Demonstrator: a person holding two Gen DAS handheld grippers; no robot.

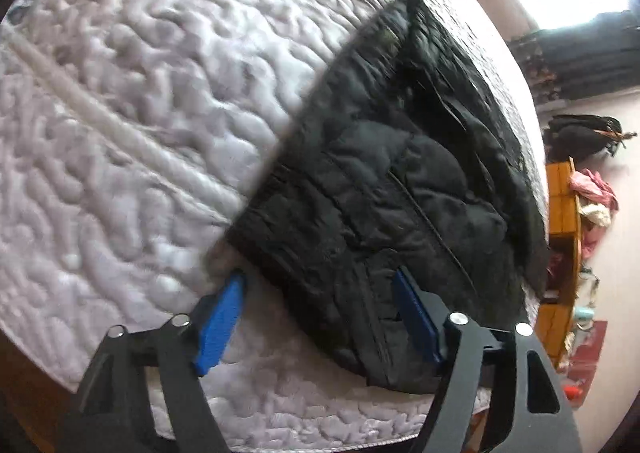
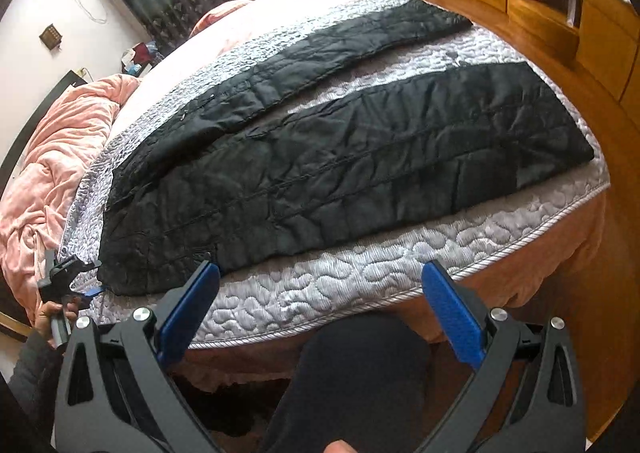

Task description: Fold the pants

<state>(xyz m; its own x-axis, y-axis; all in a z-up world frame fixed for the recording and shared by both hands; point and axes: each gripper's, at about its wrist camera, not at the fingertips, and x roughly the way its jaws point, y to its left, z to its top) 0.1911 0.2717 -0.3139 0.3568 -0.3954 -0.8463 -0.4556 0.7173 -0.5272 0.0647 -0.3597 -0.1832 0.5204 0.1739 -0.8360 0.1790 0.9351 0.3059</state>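
Black quilted pants lie spread flat on a grey quilted mattress, waistband at the left, both legs running to the right and apart from each other. My left gripper is open with its blue fingers on either side of the waistband corner, right at the mattress edge; it also shows in the right wrist view. My right gripper is open and empty, just off the near mattress edge, its left finger close to the near hip of the pants.
A pink blanket is bunched at the left of the bed. Wooden cabinets line the far right over a wood floor. The person's dark-clad leg is below the right gripper.
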